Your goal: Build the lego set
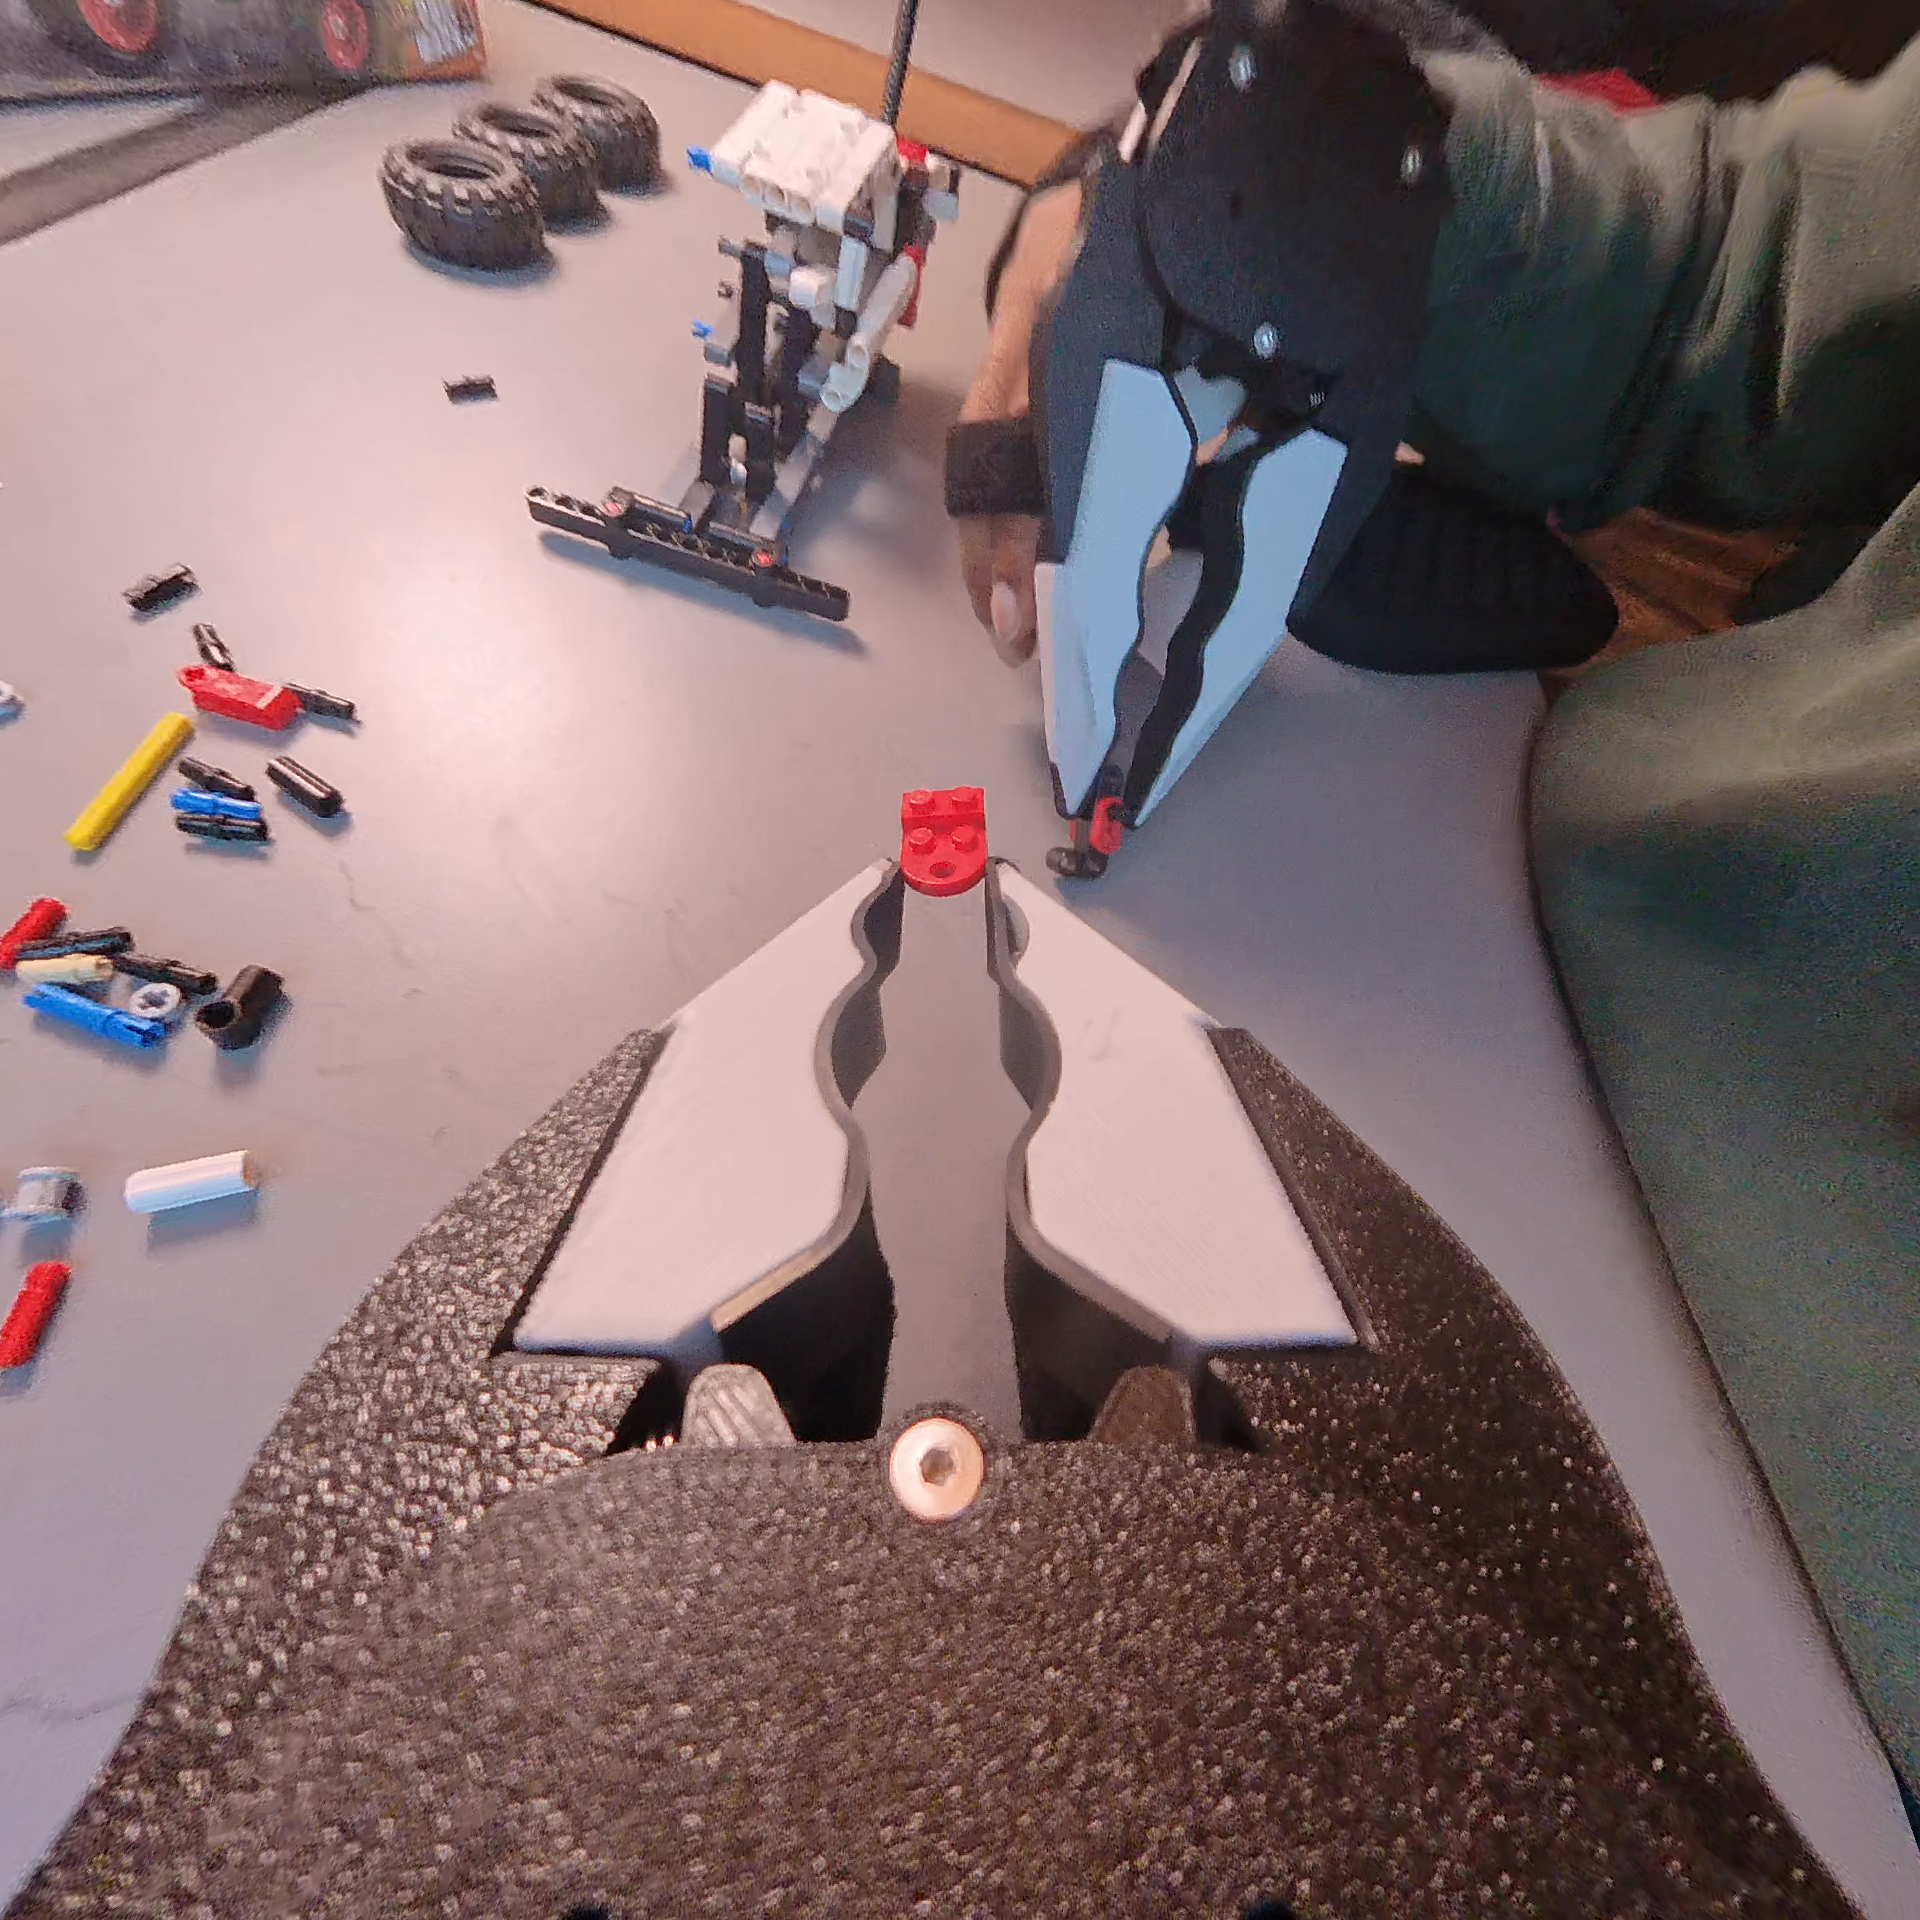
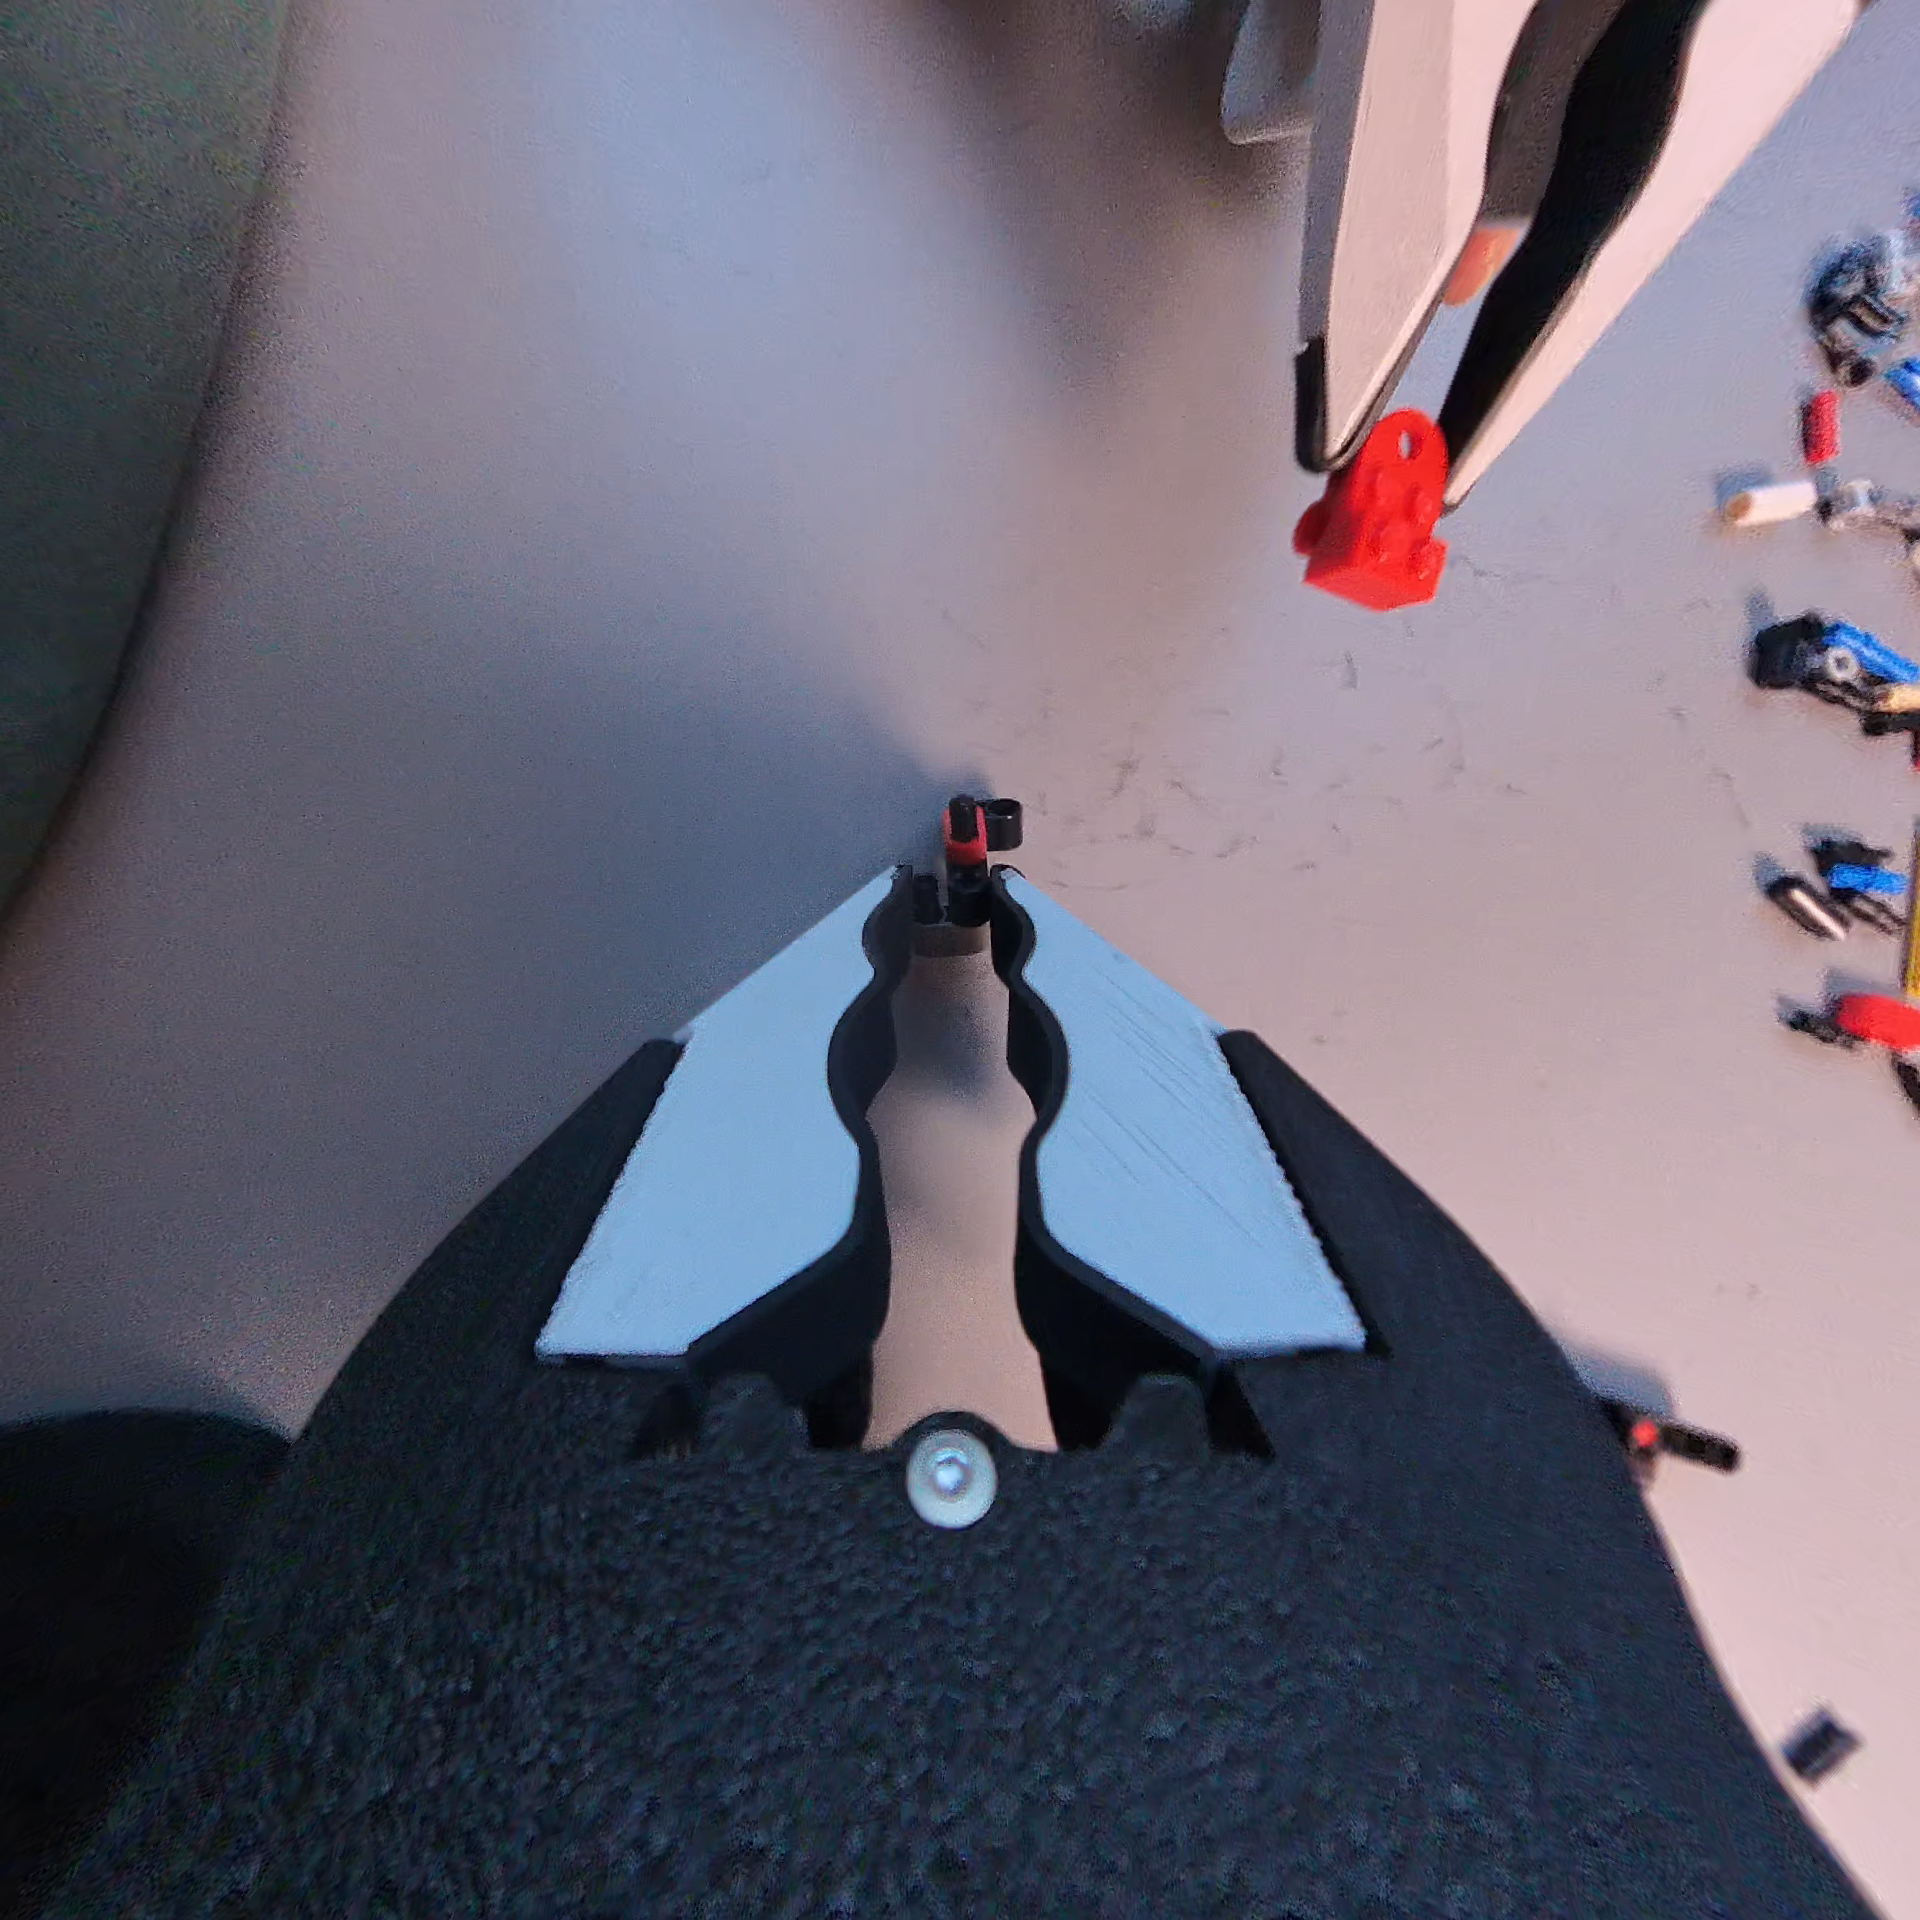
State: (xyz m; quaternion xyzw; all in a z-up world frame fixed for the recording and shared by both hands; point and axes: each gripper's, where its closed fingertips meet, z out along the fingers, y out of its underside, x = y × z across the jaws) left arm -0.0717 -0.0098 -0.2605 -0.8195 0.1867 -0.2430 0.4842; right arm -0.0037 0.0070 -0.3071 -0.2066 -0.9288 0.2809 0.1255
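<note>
My left gripper (image 1: 943,868) is shut on a small red studded plate with a holed tab (image 1: 941,844), held just above the grey table (image 1: 582,790). The same plate shows in the right wrist view (image 2: 1374,514), in the left gripper's tips (image 2: 1382,468). My right gripper (image 2: 951,883) is shut on a small black-and-red pin-and-connector piece (image 2: 966,847), its tip near the table. In the left wrist view the right gripper (image 1: 1096,816) stands just right of the red plate with that piece (image 1: 1091,836). A half-built white, black and red model (image 1: 790,343) stands farther back.
Three black tyres (image 1: 520,166) lie at the back left. Loose pins and axles, red, blue, black, yellow and white, are scattered on the left (image 1: 156,831) and show at the right edge of the right wrist view (image 2: 1849,665). A green-sleeved arm (image 1: 1662,312) lies right. Tip to tip, the grippers are about 9 centimeters apart.
</note>
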